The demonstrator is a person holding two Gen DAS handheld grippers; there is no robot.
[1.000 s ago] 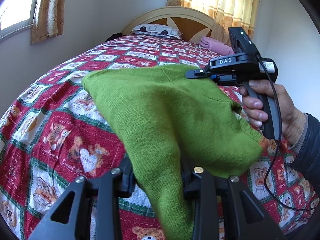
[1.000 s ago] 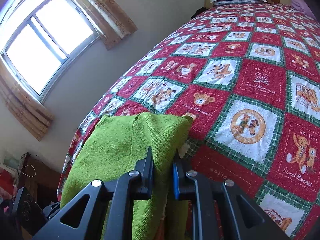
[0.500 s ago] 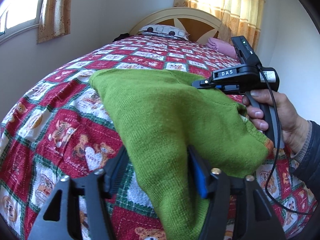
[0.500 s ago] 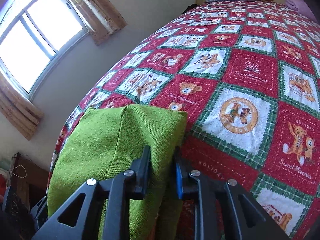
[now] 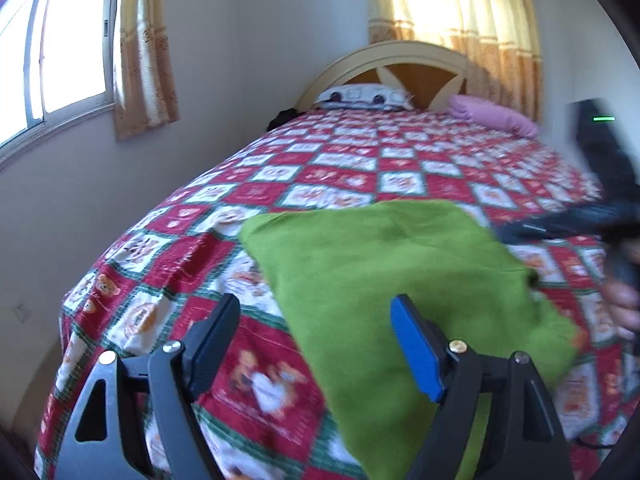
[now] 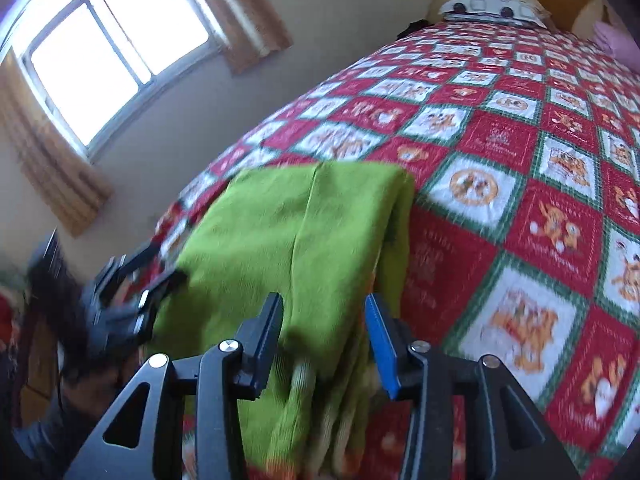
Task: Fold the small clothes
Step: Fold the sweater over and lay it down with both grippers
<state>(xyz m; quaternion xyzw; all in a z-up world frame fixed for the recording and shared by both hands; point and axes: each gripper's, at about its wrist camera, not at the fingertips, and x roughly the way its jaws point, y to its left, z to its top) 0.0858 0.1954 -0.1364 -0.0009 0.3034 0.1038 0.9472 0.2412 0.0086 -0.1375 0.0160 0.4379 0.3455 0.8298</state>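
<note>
Since the earlier frames both grippers have let go: left gripper point(image 5: 312, 340) and right gripper point(image 6: 324, 340) now stand spread, grasping nothing. Green knit garment point(image 5: 384, 280): folded, roughly rectangular, lying on the red patchwork bedspread point(image 5: 360, 168) near the foot; edges blurred, apparently layered.

The right gripper point(image 6: 324, 336), black with one blue-padded finger, stands with its jaws spread apart over a folded, bright green knitted garment point(image 6: 296, 236). The garment lies on a red, green and white teddy-bear patchwork bedspread point(image 6: 520, 184). At left, blurred, the black left gripper point(image 6: 136, 280) sits beside the garment's edge.
</note>
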